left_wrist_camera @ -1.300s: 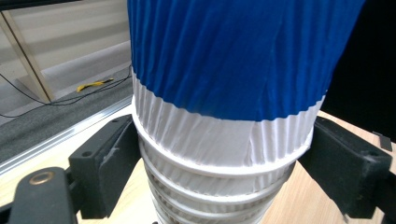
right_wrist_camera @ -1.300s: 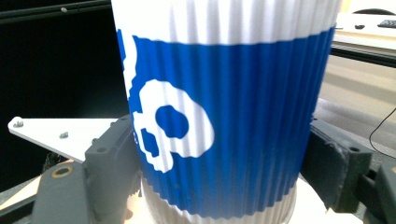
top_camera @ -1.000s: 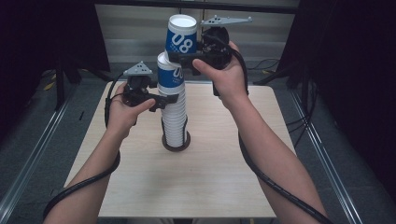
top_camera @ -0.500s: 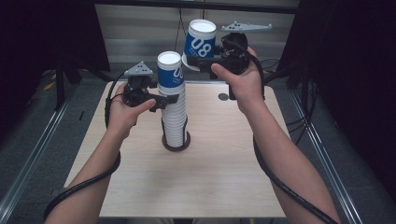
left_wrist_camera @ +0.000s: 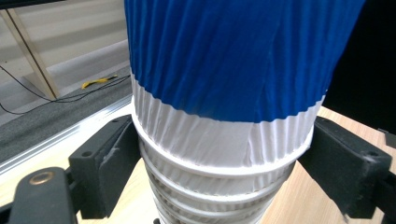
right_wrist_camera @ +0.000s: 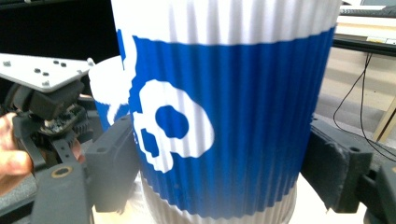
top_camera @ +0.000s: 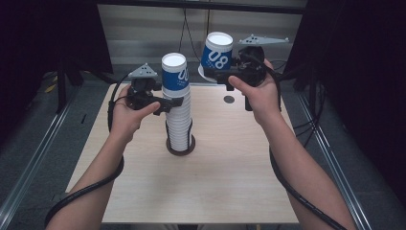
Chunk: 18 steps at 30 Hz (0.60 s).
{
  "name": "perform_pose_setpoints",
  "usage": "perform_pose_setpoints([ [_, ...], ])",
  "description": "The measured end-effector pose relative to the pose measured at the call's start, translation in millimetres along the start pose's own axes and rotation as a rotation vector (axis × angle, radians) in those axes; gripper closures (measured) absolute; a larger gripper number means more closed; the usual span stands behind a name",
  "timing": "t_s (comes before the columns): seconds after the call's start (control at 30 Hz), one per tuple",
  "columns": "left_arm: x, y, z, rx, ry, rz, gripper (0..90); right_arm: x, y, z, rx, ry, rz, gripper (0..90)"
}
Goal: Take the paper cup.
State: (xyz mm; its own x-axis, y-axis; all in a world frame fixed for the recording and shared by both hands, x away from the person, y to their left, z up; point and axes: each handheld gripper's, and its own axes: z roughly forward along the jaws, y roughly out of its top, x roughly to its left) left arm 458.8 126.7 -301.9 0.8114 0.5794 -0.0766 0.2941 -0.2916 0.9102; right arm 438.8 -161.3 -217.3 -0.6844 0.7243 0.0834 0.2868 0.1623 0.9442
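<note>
A tall stack of upturned blue-and-white paper cups [top_camera: 177,112] stands on a dark ring [top_camera: 180,148] at the middle of the wooden table [top_camera: 225,177]. My left gripper [top_camera: 175,102] is shut on the stack just below its top cup; in the left gripper view both pads [left_wrist_camera: 116,156] press the white ribbed rims [left_wrist_camera: 224,154]. A single upturned cup [top_camera: 218,51] hangs in the air right of the stack and higher than its top, with my right gripper [top_camera: 216,73] shut on it. In the right gripper view that cup [right_wrist_camera: 233,107] sits between the jaws.
A small dark round hole [top_camera: 229,99] marks the table to the right of the stack. Cables trail off both grippers along the forearms. Metal floor rails [top_camera: 28,163] run along both table sides. The left gripper's grey plate [right_wrist_camera: 42,70] shows in the right gripper view.
The right gripper has carried the single cup from above the stack's top to the right and a little down. The left gripper and the stack have stayed put.
</note>
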Motion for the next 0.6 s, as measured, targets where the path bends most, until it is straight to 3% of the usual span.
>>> perform_pose_setpoints([
  [0.43, -0.8, -1.6, -1.8, -0.001, 0.014, -0.005, 14.5, -8.7, -21.8, -4.8, 0.023, 0.005, 0.002, 20.0],
  [0.6, 0.4, -5.7, -4.4, 0.019, 0.005, -0.003, 15.5, -10.4, -28.1, -6.3, 0.031, 0.009, -0.003, 20.0],
])
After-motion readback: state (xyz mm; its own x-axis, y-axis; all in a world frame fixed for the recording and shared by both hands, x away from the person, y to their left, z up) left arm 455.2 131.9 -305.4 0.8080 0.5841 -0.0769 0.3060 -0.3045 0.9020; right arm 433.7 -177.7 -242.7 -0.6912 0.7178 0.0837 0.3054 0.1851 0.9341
